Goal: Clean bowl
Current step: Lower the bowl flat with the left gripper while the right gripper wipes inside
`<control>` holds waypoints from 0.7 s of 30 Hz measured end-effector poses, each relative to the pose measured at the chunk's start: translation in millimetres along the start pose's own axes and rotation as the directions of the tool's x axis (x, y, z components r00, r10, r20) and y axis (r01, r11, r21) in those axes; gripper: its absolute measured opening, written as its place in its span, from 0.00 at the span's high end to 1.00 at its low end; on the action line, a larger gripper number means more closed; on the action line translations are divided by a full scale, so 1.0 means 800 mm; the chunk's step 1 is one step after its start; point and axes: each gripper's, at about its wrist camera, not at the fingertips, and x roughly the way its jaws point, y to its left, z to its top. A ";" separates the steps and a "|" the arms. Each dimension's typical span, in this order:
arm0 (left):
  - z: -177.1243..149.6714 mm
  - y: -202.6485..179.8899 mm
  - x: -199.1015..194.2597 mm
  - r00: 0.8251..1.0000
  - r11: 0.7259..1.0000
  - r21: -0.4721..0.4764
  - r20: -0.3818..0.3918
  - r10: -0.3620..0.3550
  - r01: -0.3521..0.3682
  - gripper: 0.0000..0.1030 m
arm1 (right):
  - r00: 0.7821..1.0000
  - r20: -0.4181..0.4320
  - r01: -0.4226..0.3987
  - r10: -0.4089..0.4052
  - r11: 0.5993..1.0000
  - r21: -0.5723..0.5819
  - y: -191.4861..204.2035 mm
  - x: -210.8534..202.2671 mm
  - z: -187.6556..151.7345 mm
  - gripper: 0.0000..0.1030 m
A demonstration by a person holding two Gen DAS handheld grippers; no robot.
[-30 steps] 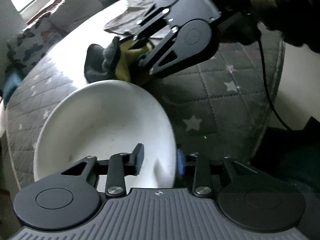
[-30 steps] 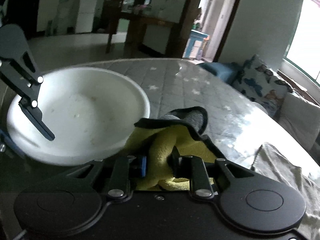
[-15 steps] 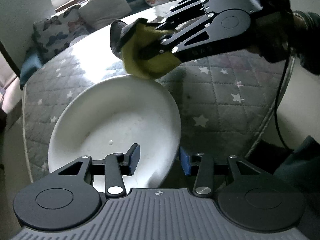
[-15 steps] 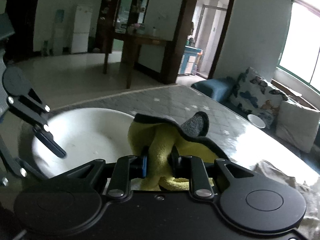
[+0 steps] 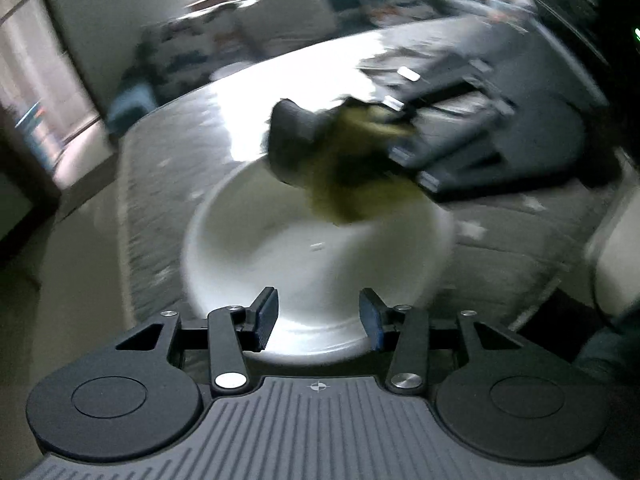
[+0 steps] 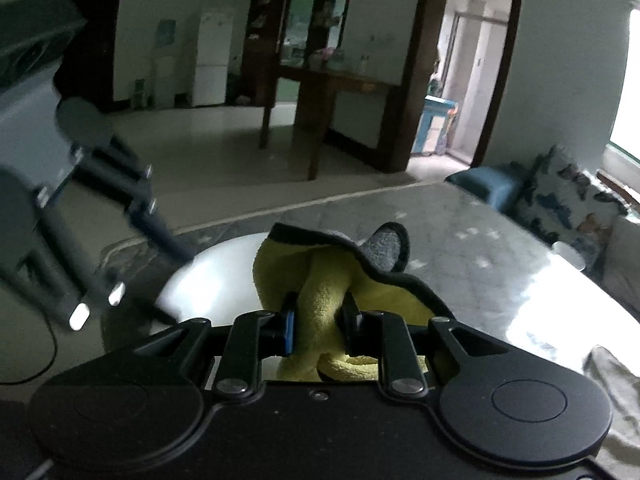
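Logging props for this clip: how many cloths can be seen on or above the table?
2. A yellow cloth is clamped in the right gripper above the white bowl; a pale cloth lies at the table's right edge. Others may be hidden.

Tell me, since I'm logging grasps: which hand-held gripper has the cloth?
The right hand-held gripper pinches the yellow cloth; the left hand-held gripper is open by the bowl.

The counter (image 6: 472,256) carries a grey quilted cover with pale star marks; its far part reflects window light. A small white cup (image 6: 568,254) stands near the counter's far edge. A butterfly-print cushion (image 6: 568,204) and a blue cushion (image 6: 486,186) lie beyond it. A crumpled grey cloth (image 6: 612,384) lies at lower right. A white refrigerator (image 6: 212,60) and a dark wooden table (image 6: 320,92) stand in the background.
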 end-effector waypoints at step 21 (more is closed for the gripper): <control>-0.019 0.062 0.058 0.995 0.937 -0.349 -0.101 -0.018 -0.018 0.66 | 0.987 -0.137 -0.049 0.083 0.972 0.231 0.028 0.040 -0.018 0.78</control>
